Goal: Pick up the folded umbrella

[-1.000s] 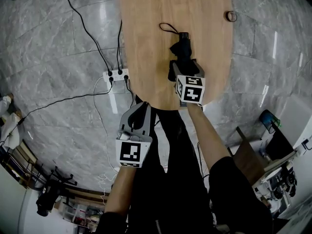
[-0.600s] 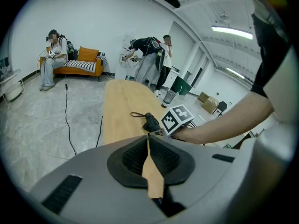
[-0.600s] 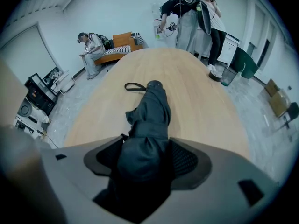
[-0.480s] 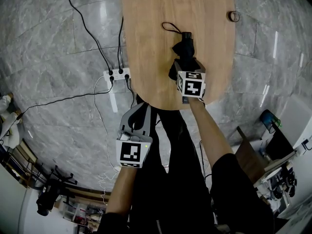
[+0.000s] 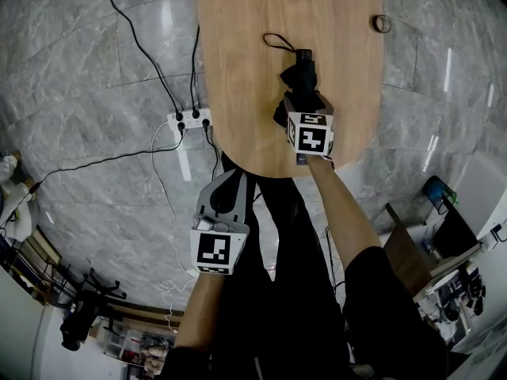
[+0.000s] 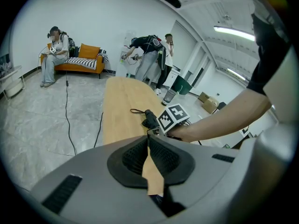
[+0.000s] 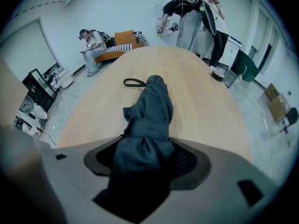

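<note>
The folded black umbrella (image 5: 299,74) lies lengthwise on the oval wooden table (image 5: 245,70), its wrist strap (image 5: 274,42) looped toward the far end. My right gripper (image 5: 303,101) sits over the umbrella's near end. In the right gripper view the dark fabric (image 7: 149,111) fills the space between the two pads and my right gripper (image 7: 146,154) is shut on it. My left gripper (image 5: 228,179) hangs below the table's near edge, over the floor. In its own view the left gripper (image 6: 148,146) is shut, with nothing held.
A white power strip (image 5: 190,120) with black cables lies on the marble floor left of the table. A small dark ring (image 5: 381,24) lies on the floor to the right. An orange sofa (image 6: 86,59) and several people are far beyond the table.
My right gripper has slid a little farther along the umbrella's near end. The left gripper has barely moved.
</note>
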Motion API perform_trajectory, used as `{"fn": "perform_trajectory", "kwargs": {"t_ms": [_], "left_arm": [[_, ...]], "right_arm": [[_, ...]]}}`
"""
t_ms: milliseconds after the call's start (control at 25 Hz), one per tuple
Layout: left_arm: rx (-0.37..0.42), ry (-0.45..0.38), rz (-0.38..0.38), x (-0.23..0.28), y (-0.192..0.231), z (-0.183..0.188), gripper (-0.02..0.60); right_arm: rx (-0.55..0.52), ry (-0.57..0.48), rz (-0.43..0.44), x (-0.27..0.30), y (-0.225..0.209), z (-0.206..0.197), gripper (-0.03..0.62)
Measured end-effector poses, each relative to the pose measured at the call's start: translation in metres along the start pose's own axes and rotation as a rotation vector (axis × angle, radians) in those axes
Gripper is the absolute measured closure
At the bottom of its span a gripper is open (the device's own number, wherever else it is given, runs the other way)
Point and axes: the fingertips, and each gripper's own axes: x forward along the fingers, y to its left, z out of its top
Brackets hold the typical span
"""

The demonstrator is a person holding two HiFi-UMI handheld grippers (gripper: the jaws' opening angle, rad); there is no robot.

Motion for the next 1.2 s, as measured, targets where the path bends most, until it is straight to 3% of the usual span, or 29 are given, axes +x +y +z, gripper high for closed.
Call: {"fn": "perform_trajectory", "kwargs": {"t_ms": [560,1200], "left_arm": [[0.002,0.003,0.003,-0.002,0.0,-0.005,0.563],[0.017,-0.006,0.027,-0.015,0.007,-0.004,0.563]], "right_arm": [[-0.012,0.05,0.026,0.002,0.0,-0.001,0.333],[0.031,0.018,0.085,-0.004,-0.003,0.001,0.364]]}}
